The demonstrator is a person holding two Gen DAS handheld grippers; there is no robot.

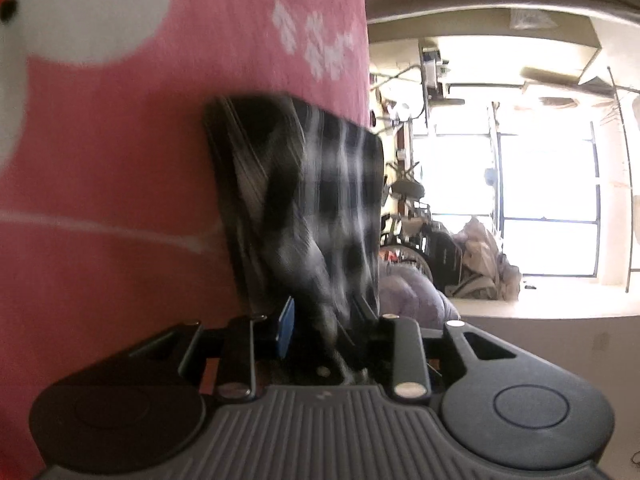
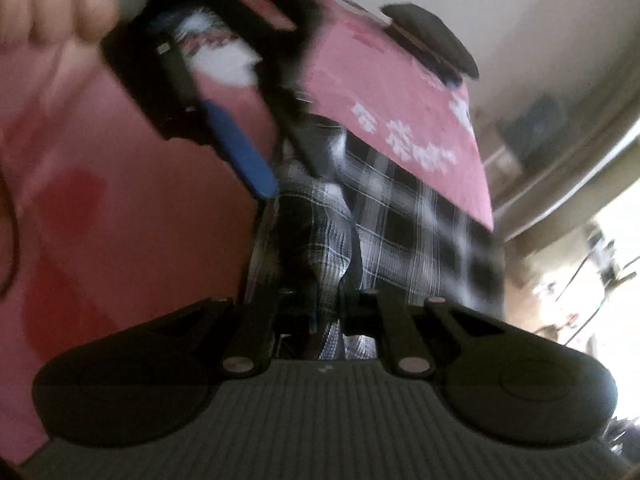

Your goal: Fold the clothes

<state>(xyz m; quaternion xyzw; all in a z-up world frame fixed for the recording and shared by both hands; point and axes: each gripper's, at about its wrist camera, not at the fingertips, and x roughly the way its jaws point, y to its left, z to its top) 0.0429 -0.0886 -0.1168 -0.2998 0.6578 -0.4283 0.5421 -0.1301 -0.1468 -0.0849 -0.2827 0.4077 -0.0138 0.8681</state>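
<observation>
The black-and-white plaid garment [image 1: 320, 208] is bunched at the edge of the pink blanket [image 1: 120, 200]. Left gripper [image 1: 320, 320] has its jaws clamped on the cloth; right gripper [image 2: 320, 304] pinches it too, alongside.

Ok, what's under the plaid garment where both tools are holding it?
A pink printed blanket lies under the plaid garment. Both the left tool and the right tool pinch the cloth. Whatever sits beneath its folded layers is covered.
</observation>
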